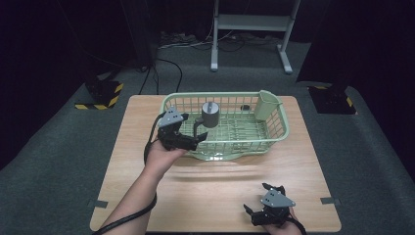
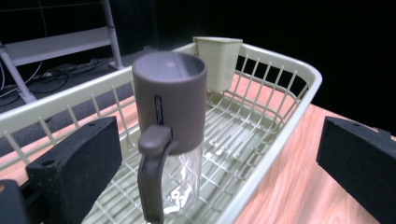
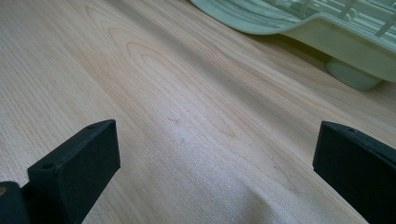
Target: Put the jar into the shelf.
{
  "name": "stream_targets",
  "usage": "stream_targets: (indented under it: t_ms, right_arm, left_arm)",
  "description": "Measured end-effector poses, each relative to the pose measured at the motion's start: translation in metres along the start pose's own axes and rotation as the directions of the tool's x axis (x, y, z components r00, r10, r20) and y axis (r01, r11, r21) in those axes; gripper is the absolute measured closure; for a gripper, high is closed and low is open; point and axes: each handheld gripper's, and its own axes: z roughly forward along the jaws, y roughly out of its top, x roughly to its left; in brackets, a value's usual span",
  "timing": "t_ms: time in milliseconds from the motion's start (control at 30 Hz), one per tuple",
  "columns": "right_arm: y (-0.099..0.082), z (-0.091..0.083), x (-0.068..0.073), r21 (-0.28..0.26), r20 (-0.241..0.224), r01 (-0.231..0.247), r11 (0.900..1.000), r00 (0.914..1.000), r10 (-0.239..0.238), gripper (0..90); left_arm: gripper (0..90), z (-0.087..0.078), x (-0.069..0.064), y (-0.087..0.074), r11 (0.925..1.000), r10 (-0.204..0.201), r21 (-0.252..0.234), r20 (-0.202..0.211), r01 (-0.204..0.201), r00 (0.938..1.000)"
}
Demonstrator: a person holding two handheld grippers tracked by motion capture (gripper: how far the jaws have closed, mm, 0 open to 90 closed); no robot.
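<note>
Left tongs open at a grey jug in a green rack; right tongs idle at the table's near edge.

Nearest the person, the right tongs [image 1: 258, 211] rest low over the bare wood at the near right of the table [image 1: 220, 196], jaws spread wide with nothing between them; the right gripper view looks along the grain to the foot of the rack [image 3: 350, 77]. Farther in, the left tongs [image 1: 192, 139] hover at the rack's [image 1: 279, 132] near left rim, jaws wide apart and gripping nothing. In the left gripper view the jug [image 2: 170, 107] stands upright inside the rack just ahead, grey on top and clear below, its handle [image 2: 152, 182] turned toward the camera between the jaws, untouched. A pale cup [image 1: 268, 104] hangs at the rack's far right corner.
</note>
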Motion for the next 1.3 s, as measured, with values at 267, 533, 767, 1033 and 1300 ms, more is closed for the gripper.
stream_targets:
  t_ms: [267, 533, 767, 1033, 1300]
  right_arm:
    - [0.0, 0.0, 0.0, 0.001, -0.002, 0.002, 1.0, 1.0, -0.002, 0.3]
    - [0.0, 0.0, 0.0, 0.003, 0.0, 0.005, 1.0, 1.0, -0.005, 0.3]
    - [0.0, 0.001, 0.0, 0.005, 0.002, 0.007, 1.0, 1.0, -0.007, 0.3]
    - [0.0, 0.001, 0.001, 0.007, 0.003, 0.008, 0.9999, 1.0, -0.008, 0.4]
    - [0.0, 0.001, 0.001, 0.009, 0.006, 0.011, 0.9999, 0.9999, -0.011, 0.4]
  left_arm:
    - [0.4, -0.011, -0.006, -0.018, 0.9998, 0.009, 0.016, -0.003, -0.009, 1.0]
    - [0.4, -0.02, -0.016, -0.037, 0.9987, 0.034, 0.038, -0.009, -0.034, 0.9994]
    - [0.4, -0.024, -0.024, -0.058, 0.9977, 0.037, 0.058, -0.012, -0.036, 0.9993]
    - [0.4, -0.027, -0.032, -0.08, 0.9959, 0.051, 0.076, -0.021, -0.049, 0.9985]
    - [0.4, -0.031, -0.038, -0.103, 0.9955, 0.045, 0.085, -0.035, -0.042, 0.9984]
